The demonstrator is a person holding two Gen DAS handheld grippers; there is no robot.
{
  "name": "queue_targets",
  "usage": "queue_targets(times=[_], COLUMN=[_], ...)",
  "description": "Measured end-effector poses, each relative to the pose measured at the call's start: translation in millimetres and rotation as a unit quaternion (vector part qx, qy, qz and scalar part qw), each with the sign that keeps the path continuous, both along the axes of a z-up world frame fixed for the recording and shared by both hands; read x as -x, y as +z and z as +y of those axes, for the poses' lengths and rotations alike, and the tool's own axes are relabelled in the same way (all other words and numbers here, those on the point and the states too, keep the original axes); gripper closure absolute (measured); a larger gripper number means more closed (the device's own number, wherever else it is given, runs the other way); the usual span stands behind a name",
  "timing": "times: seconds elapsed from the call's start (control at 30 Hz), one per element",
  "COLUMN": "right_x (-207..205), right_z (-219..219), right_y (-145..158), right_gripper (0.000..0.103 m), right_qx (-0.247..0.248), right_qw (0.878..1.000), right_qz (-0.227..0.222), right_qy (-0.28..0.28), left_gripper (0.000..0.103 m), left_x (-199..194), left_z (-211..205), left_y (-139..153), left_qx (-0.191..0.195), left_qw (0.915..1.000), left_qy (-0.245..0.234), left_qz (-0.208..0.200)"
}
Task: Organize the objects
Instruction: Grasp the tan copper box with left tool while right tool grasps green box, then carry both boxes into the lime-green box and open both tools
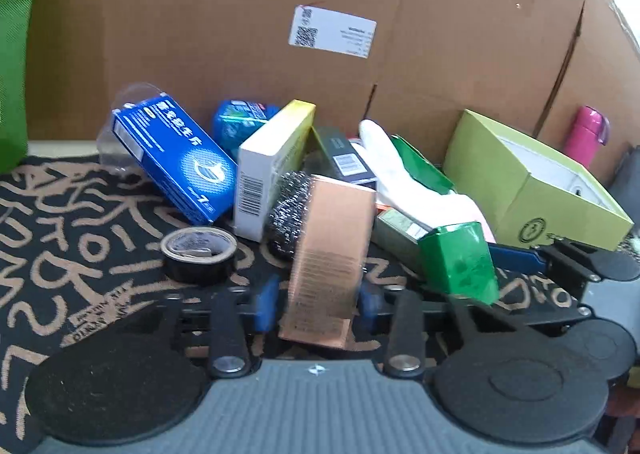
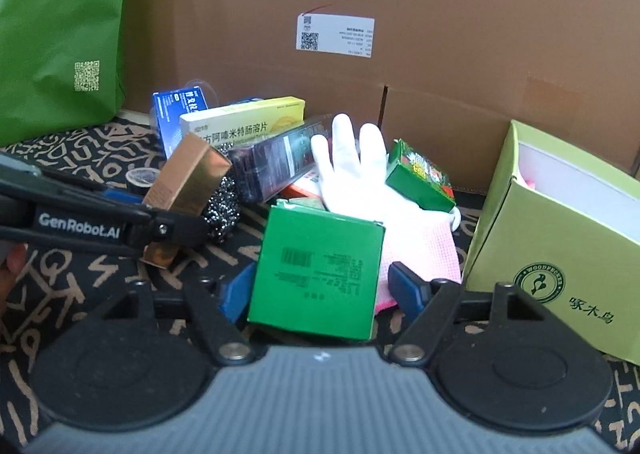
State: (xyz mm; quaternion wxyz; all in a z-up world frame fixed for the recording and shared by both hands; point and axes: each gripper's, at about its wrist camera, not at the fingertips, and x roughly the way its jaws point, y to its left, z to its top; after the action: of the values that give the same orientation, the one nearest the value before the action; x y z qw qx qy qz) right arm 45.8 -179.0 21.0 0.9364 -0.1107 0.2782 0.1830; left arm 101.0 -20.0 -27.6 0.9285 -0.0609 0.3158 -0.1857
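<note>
**Both grippers on boxes at the near edge of the pile**

- Left gripper (image 1: 318, 296): fingers (image 1: 264, 304) clamped on the copper box (image 1: 334, 258). Pads press both its long sides near the lower end. Long axis runs away from the camera and upward, tilted a bit right at the top; the far end leans against the steel scourer (image 1: 290, 210). In the right wrist view the same box (image 2: 186, 178) points up-right, with the left gripper across its lower part.
- Right gripper (image 2: 320, 294): fingers (image 2: 234, 296) on either side of the green box (image 2: 320, 274), the broad barcode face turned to the camera, slightly rotated. The left pad looks to be touching; the right pad shows a gap, so I cannot tell if it's a firm grip. The box sits on the near edge of the pile, over the pink cloth (image 2: 420, 250).
- Pile sits on the patterned mat (image 1: 60, 222), against the big cardboard carton (image 1: 240, 34): blue box (image 1: 176, 158), white-yellow box (image 1: 272, 162), black tape roll (image 1: 198, 254) near the mat's left side, white glove (image 2: 348, 170), small green carton (image 2: 420, 178).
- Open lime-green box (image 2: 560, 254) stands at the right edge of the mat, well apart from the copper box and just right of the green one.
- Green bag (image 2: 60, 34) stands at the far left corner.
</note>
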Motion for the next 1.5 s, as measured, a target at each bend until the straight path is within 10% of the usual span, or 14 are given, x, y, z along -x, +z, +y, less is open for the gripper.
queue_targets(times=[0.3, 0.7, 1.0, 1.4, 1.5], right_x=[2.8, 12.2, -26.6, -45.6, -51.6], right_z=[-1.7, -35.9, -128.0, -203.6, -201.6], right_y=[2.1, 53.0, 56.9, 40.7, 32.7], right_gripper=[0.039, 0.039, 0.039, 0.036, 0.004], right_qx=[-0.011, -0.034, -0.012, -0.008, 0.027], right_qw=[1.000, 0.983, 0.956, 0.933, 0.926], right_qz=[0.000, -0.167, -0.193, -0.162, -0.159], right_qy=[-0.002, -0.062, -0.220, -0.322, -0.340], left_gripper=[0.069, 0.070, 0.070, 0.069, 0.013], left_x=[2.5, 19.2, -0.1, -42.4, -40.7], left_z=[-7.8, -18.3, -111.6, -233.8, -229.7], left_y=[-1.5, 61.6, 103.4, 83.7, 80.2], left_qx=[-0.022, 0.042, 0.036, 0.023, 0.061], left_qw=[0.9996, 0.9933, 0.9885, 0.9880, 0.9878], left_qy=[0.008, -0.002, -0.078, -0.141, -0.133], left_qz=[-0.018, -0.108, -0.125, -0.059, -0.052])
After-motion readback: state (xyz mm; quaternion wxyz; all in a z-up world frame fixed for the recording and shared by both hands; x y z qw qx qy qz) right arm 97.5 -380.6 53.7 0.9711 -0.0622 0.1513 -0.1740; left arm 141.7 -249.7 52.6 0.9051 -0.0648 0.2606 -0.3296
